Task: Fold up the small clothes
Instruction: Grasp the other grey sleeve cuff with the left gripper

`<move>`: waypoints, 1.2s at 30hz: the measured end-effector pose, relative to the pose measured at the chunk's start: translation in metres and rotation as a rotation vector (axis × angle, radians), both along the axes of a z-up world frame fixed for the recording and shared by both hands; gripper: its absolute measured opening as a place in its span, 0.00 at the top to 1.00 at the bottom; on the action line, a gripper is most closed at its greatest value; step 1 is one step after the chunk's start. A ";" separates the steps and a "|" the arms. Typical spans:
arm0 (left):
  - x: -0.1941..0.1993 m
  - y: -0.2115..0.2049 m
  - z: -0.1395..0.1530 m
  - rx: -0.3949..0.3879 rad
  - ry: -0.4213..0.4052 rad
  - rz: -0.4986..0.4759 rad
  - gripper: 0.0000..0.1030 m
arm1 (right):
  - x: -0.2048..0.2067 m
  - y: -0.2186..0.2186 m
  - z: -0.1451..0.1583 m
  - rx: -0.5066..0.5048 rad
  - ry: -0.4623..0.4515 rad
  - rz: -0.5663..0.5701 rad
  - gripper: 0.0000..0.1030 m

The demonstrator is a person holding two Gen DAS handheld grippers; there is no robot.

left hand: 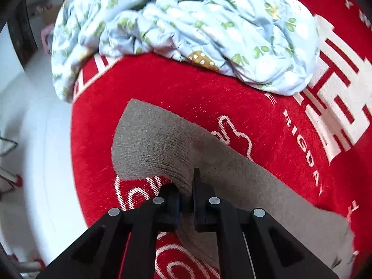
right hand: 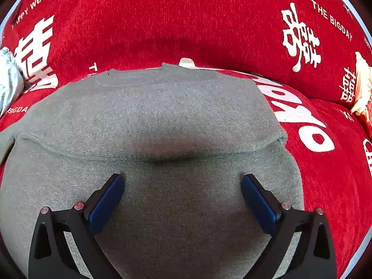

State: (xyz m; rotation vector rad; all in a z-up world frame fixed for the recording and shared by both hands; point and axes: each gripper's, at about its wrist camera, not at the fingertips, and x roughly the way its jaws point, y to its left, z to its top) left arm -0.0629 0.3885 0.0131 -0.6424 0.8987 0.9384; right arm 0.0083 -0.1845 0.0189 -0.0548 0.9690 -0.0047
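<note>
Grey sweater [right hand: 148, 107] lies half-folded on red blanket [right hand: 162, 18]; left tool [left hand: 186, 186] pinches its sleeve, right tool [right hand: 182, 187] spread above; more folds remain.

A grey knitted sweater [right hand: 148, 116] lies flat on the red cover, one sleeve [left hand: 148, 144] stretched out sideways.

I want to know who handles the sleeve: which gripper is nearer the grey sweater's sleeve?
Left. The left gripper is shut on the sleeve; the right gripper hangs open over the grey sweater body.
</note>
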 end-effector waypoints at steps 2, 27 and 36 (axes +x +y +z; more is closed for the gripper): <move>0.002 -0.006 0.010 0.055 0.019 -0.020 0.92 | 0.002 0.002 0.002 -0.013 0.009 -0.004 0.01; 0.100 -0.190 0.079 0.185 0.044 -0.437 0.92 | 0.000 0.010 0.003 0.050 0.025 0.030 0.01; 0.128 -0.284 0.086 0.222 0.068 -0.599 0.92 | -0.007 0.002 0.007 0.096 0.039 0.081 0.01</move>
